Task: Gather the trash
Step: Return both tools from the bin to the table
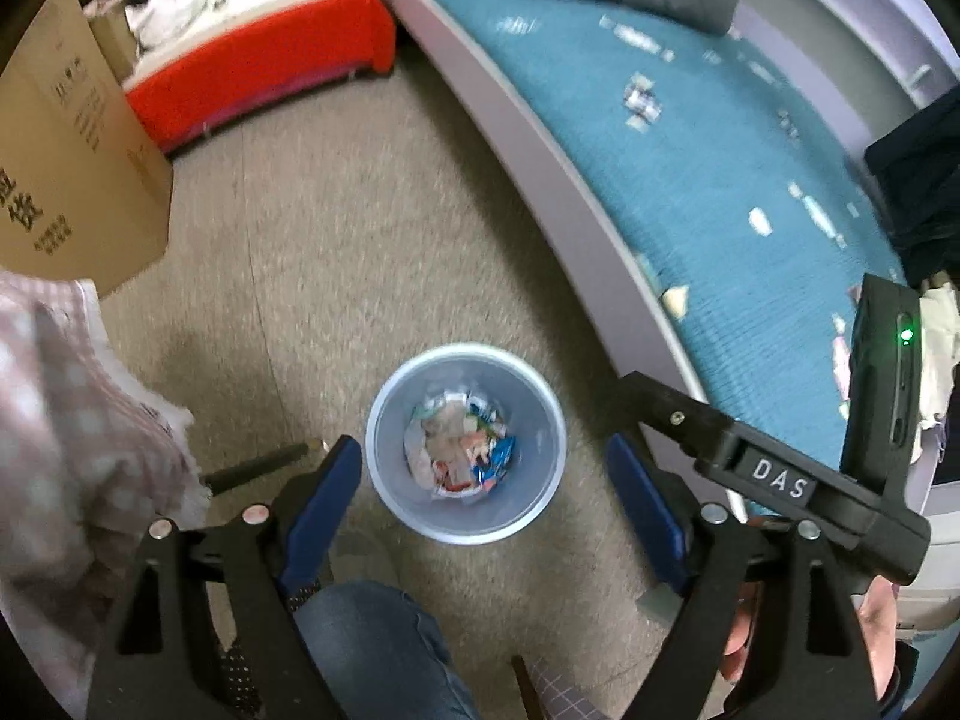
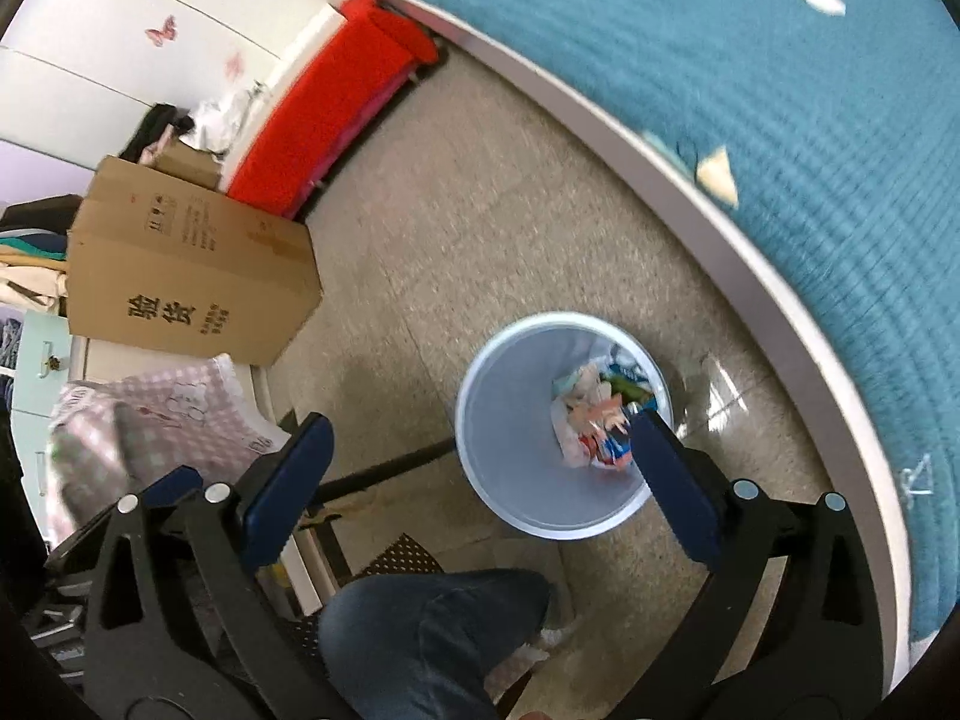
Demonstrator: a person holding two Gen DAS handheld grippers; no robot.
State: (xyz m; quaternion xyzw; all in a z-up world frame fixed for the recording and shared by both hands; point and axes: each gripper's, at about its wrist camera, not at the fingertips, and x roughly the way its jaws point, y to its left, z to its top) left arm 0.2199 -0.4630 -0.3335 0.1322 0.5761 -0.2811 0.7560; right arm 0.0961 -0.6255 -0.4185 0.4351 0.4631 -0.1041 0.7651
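Observation:
A pale blue round bin (image 1: 384, 414) stands on the floor, holding several crumpled wrappers (image 1: 462, 450). My left gripper (image 1: 483, 468) is open and empty, held above the bin. In the right wrist view the bin (image 2: 498, 420) sits between the fingers, with the wrappers (image 2: 594, 420) at its right side. My right gripper (image 2: 480, 450) is open and empty above it. A pale scrap of trash (image 1: 675, 300) lies on the teal mat (image 1: 720, 180) by the edge; it also shows in the right wrist view (image 2: 717, 171).
A cardboard box (image 2: 192, 276) stands left of the bin. A red cushion (image 1: 258, 72) lies at the far wall. A pink checked cloth (image 1: 72, 408) is at the left. The person's jeans-clad knee (image 2: 432, 630) is below the grippers. The right gripper's body (image 1: 810, 480) shows in the left wrist view.

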